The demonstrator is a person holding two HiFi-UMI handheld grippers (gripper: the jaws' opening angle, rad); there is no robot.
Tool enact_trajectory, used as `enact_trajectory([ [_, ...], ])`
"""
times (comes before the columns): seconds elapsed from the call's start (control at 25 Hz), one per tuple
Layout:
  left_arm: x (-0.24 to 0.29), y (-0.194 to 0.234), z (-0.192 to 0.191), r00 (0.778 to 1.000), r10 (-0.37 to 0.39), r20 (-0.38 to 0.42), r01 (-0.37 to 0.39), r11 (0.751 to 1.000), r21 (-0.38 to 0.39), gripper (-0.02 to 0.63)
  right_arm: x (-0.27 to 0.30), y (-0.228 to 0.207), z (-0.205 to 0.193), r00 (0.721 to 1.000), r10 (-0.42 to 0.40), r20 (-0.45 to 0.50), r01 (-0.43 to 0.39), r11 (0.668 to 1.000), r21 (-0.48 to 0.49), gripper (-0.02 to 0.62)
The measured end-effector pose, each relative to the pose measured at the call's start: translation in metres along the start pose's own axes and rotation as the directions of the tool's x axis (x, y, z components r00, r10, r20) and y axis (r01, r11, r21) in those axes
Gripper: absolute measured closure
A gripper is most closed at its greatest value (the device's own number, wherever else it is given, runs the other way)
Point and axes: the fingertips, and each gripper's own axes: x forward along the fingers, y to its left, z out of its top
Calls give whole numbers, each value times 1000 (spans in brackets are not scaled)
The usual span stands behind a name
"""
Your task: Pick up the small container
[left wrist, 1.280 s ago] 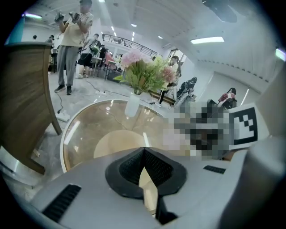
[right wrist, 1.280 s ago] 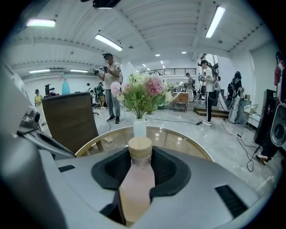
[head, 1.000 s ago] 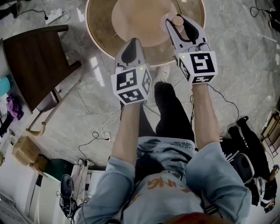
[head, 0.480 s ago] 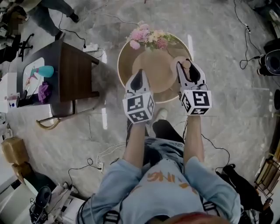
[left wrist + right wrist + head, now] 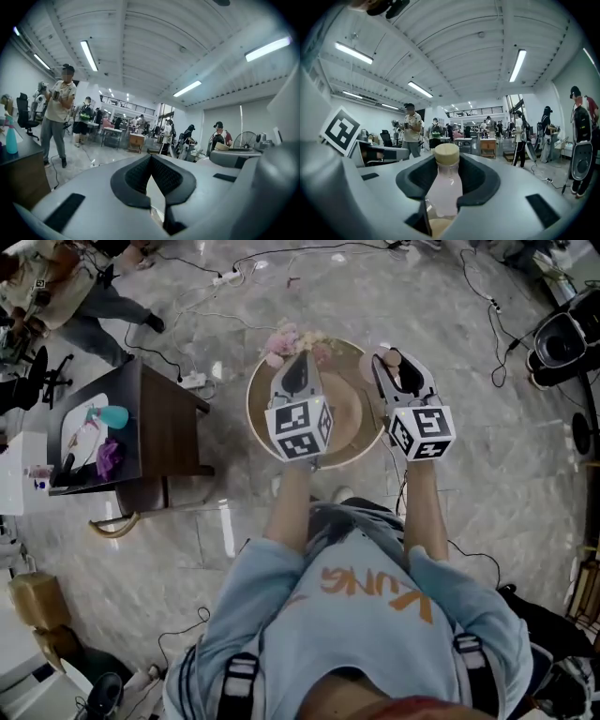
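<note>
The small container [image 5: 392, 359] is a pale pink bottle with a round wooden cap. It stands upright between the pads of my right gripper [image 5: 393, 365], which is shut on its body and holds it high above the round table's [image 5: 256, 418] right side. In the right gripper view the container [image 5: 445, 185] fills the gap between the dark pads, cap uppermost. My left gripper [image 5: 300, 362] hangs over the table's middle, its jaws drawn to a point. In the left gripper view the left gripper [image 5: 151, 161] has pads that meet at the tip with nothing between them.
Pink flowers [image 5: 291, 338] sit at the table's far edge. A dark side table [image 5: 164, 404] with a teal bottle [image 5: 113, 415] stands to the left. Cables [image 5: 234, 263] trail over the marble floor, and black gear [image 5: 562, 338] sits at right. A person [image 5: 80, 301] stands far left.
Both grippers have risen well above the round table, the right one carrying the container. The table now looks much smaller and the flowers and side table have come into view.
</note>
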Motion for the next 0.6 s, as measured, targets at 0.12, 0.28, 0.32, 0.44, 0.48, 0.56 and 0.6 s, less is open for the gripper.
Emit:
enact_trajectory([
  [0.12,5,-18,23,999,-35,38,34,999,30,583,-4,-6,17,1000,0,27,0,1000,-16,443],
  [0.28,8,-37,36,996,-65,53,61,995,75,583,-8,-15,27,999,-7,52,8,1000,-10,443],
  [0.32,10,-40,38,996,-69,55,64,994,83,583,-7,-17,29,998,-9,56,9,1000,-13,443],
  [0.44,13,-42,41,996,-72,57,66,993,99,583,-4,-20,33,998,-8,65,9,1000,-20,443],
  [0.48,14,-44,42,996,-72,59,66,993,98,583,-4,-21,33,998,-7,66,9,1000,-22,442],
  [0.56,15,-48,46,995,-78,64,72,993,96,583,-5,-25,35,998,-8,65,10,1000,-26,443],
  [0.6,15,-52,48,994,-83,68,76,992,98,583,-6,-27,35,998,-10,64,12,1000,-27,442],
])
